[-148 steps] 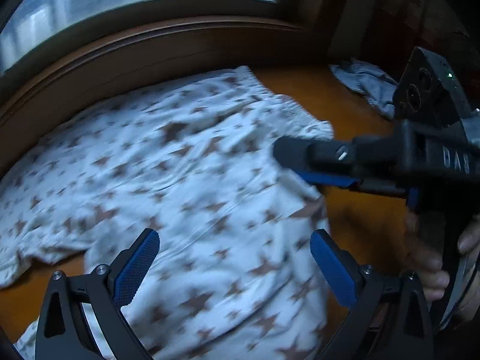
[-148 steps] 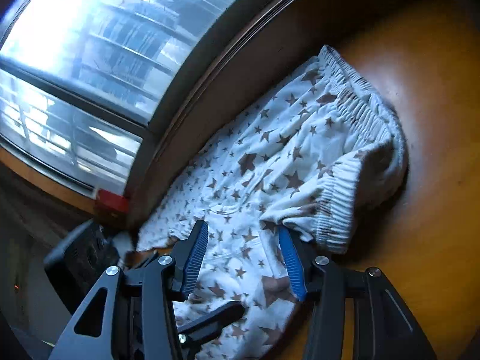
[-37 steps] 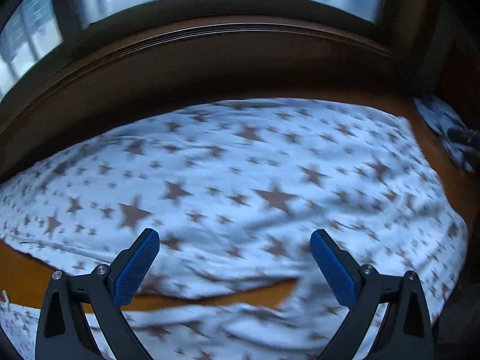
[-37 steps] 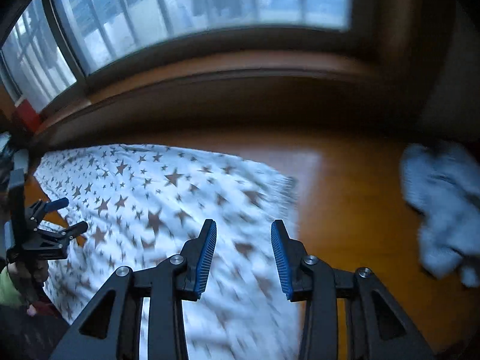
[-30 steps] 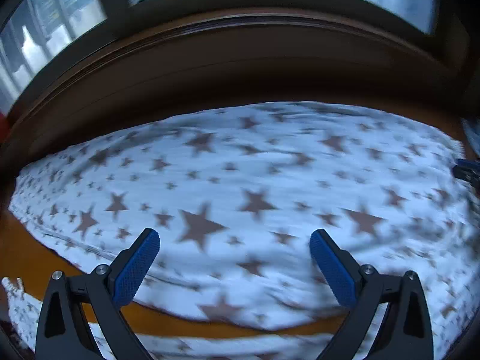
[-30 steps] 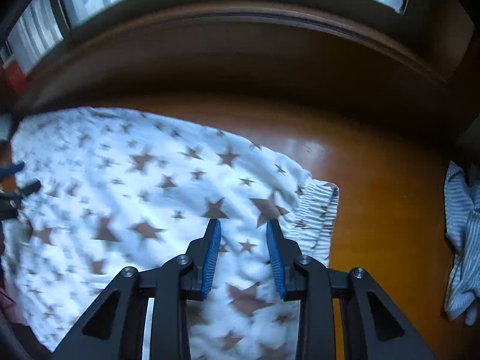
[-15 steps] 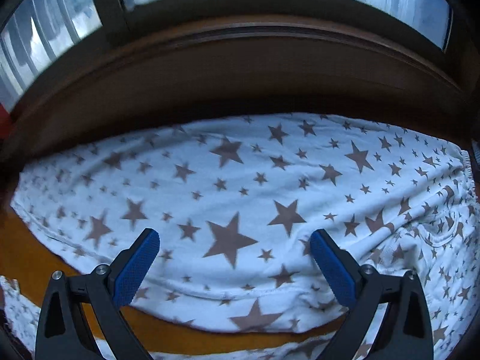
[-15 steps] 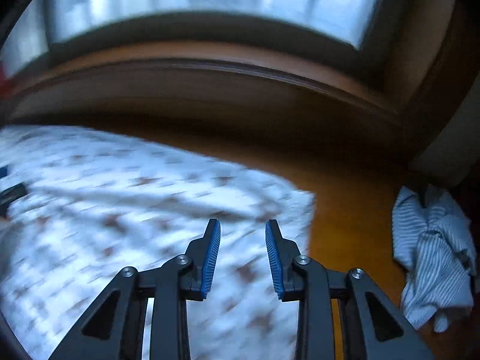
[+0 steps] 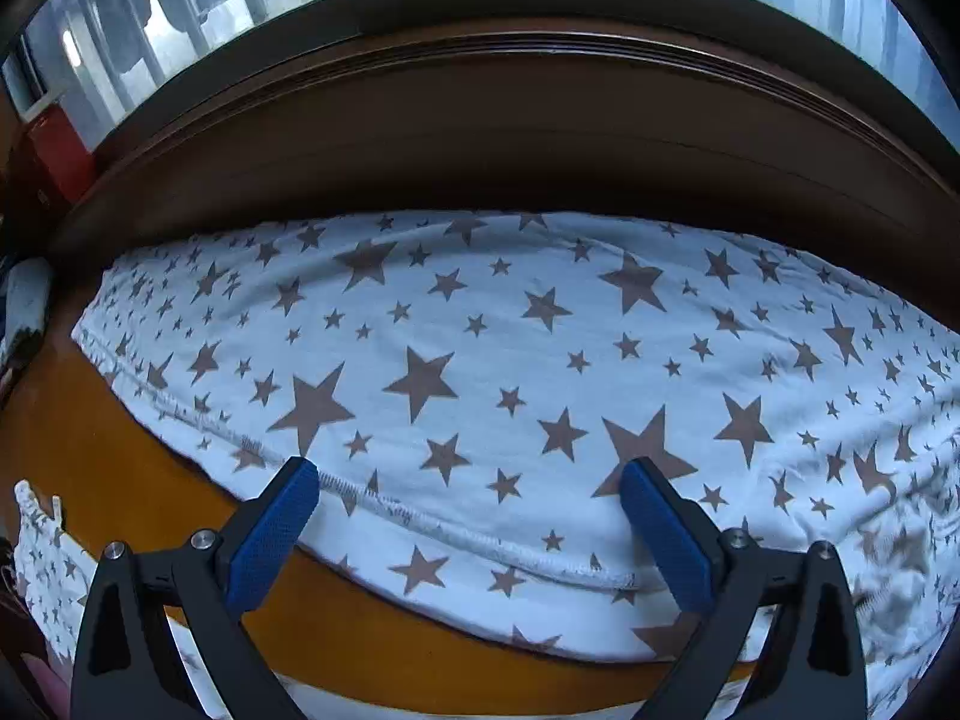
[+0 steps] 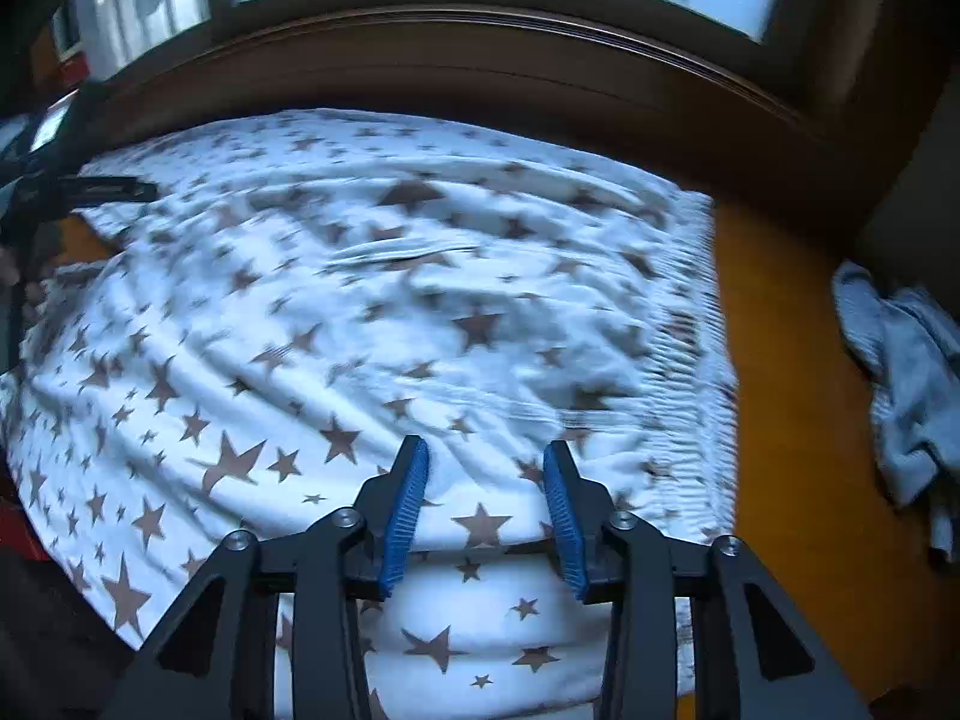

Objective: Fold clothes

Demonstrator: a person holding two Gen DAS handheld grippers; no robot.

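Warm orange-brown wooden desk (image 9: 90, 462), glossy, set against a dark wooden sill (image 9: 510, 120) that curves below a window (image 9: 198, 12); pale daylight through the panes, vertical bars behind the glass. Room otherwise dim. A red object (image 9: 57, 150) sits at the far left by the window frame. The garment (image 9: 510, 372), white with brown stars large and small, lies spread flat across the desk, its far edge close under the sill. In the left view a stitched hem runs diagonally along its near side, with a strip of bare desk below it and another piece of star fabric (image 9: 42, 558) at the lower left edge. In the right view the garment's (image 10: 360, 330) ribbed elastic band sits at its right end, the cloth rumpled with shallow creases, part of it blurred. Bare desk (image 10: 792, 420) right of the band; beyond it, well apart, a crumpled grey-blue striped cloth (image 10: 906, 372). Left hand-held gripper (image 9: 468, 534) hangs above the hem, blue pads spread wide, nothing between them pressed. Right hand-held gripper (image 10: 486, 510) is over the near part of the garment, close to the band; its jaws are opening, star cloth showing in the gap, pads not pressing on it. The left tool shows again at the left edge of the right view, dark and thin.
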